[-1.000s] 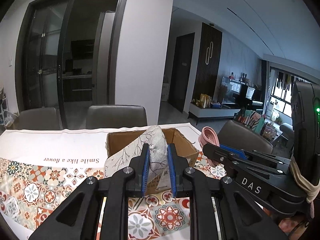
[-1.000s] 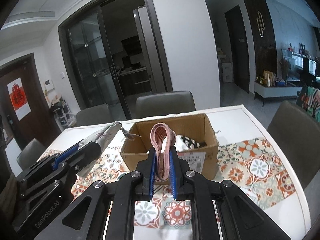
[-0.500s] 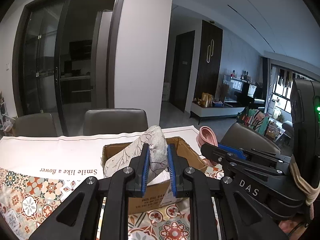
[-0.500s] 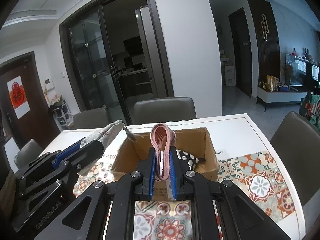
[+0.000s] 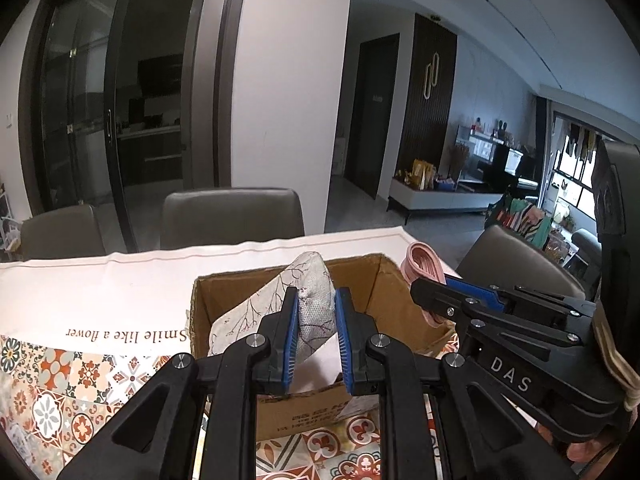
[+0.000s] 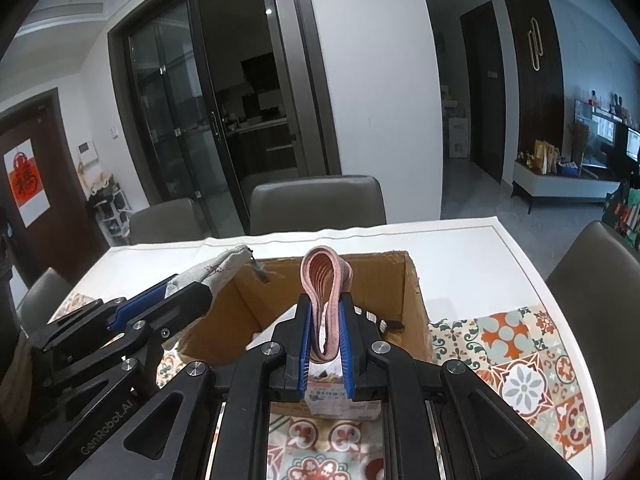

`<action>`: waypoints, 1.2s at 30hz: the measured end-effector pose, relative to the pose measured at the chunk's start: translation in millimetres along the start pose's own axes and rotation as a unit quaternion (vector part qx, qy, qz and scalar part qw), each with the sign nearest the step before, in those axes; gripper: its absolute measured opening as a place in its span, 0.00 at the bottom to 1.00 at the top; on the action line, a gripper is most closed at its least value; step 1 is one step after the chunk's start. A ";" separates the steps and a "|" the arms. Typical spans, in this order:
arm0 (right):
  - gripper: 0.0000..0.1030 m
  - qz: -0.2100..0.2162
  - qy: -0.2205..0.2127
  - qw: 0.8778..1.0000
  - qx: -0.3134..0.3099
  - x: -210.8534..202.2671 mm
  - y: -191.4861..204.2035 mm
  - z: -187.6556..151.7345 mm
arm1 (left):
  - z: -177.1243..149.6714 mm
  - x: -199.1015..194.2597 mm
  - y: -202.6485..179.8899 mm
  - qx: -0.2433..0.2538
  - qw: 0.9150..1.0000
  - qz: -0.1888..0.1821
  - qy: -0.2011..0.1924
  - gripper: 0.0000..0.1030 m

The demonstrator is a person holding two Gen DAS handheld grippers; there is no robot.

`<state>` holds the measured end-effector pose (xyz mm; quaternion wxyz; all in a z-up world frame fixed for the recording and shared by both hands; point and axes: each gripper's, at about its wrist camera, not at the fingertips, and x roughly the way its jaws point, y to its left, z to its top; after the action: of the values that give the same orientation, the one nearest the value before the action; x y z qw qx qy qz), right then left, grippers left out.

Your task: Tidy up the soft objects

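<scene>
An open cardboard box [image 5: 224, 304] stands on the patterned tablecloth; it also shows in the right wrist view [image 6: 416, 300]. My left gripper [image 5: 316, 344] is shut on a grey-white printed cloth pouch [image 5: 312, 300], held over the box's near edge. My right gripper [image 6: 325, 348] is shut on a folded pink ribbed cloth [image 6: 326, 280], held over the box opening. The pink cloth [image 5: 422, 266] and the right gripper [image 5: 460, 300] show at the right in the left wrist view. The pouch [image 6: 222, 270] and the left gripper [image 6: 160, 304] show at the left in the right wrist view. White and black-patterned fabric lies inside the box.
The table [image 6: 472, 256] carries a white cloth with tile-pattern borders [image 6: 516, 364]. Grey chairs [image 6: 316, 204] stand at the far side, and another chair [image 6: 596, 272] at the right. Glass doors and a white pillar are behind.
Both grippers have moved forward with their cloths, from in front of the box to over it. The box looks closer and larger. Both grips are unchanged.
</scene>
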<state>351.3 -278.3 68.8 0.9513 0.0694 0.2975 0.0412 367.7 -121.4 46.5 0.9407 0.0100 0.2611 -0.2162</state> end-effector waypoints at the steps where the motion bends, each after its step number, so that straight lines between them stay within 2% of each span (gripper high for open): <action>1: 0.14 -0.001 0.005 1.000 0.001 6.1 -1.7 0.2 | 0.0 4.2 0.6 -0.001 1.000 0.001 0.005 0.19; 9: 0.16 0.006 0.041 0.999 -0.001 36.4 -8.0 1.4 | 0.7 23.0 0.6 0.000 0.999 0.014 0.031 0.24; 11: 0.24 0.008 0.050 0.999 0.001 41.2 -10.2 1.4 | -0.3 22.4 -1.1 0.007 0.999 0.021 0.031 0.25; 13: 0.42 0.006 0.052 0.999 0.003 43.5 -12.5 1.4 | -0.3 20.3 -1.4 0.008 0.999 0.033 0.032 0.26; 19: 0.44 -0.007 0.057 0.998 -0.003 42.2 -12.4 4.6 | 3.6 10.0 -0.9 0.001 0.998 0.058 0.025 0.35; 21: 0.44 -0.011 0.056 0.998 -0.004 38.8 -10.7 5.5 | 2.9 2.9 0.7 -0.002 0.997 0.068 0.021 0.43; 25: 0.53 -0.021 0.047 0.999 -0.012 21.9 -4.7 4.9 | -1.9 -18.1 0.3 -0.001 0.996 0.083 0.010 0.50; 29: 0.55 -0.035 0.035 0.998 -0.024 -1.9 2.2 0.9 | -4.6 -40.8 -2.5 -0.002 0.995 0.096 0.000 0.59; 31: 0.60 -0.041 0.029 0.998 -0.025 -15.0 5.3 -2.3 | -7.0 -56.6 -6.1 0.000 0.995 0.101 -0.009 0.62; 34: 0.64 -0.053 0.014 0.998 -0.030 -41.6 10.9 -9.4 | -10.2 -80.3 -11.9 0.003 0.993 0.112 -0.022 0.67; 36: 0.65 -0.058 0.007 0.998 -0.032 -54.7 13.9 -12.5 | -14.1 -95.6 -14.4 0.004 0.993 0.116 -0.031 0.75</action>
<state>298.8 -269.7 91.5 0.9516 0.0208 0.3065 -0.0043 281.3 -94.2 83.1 0.9671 0.0372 0.2276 -0.1071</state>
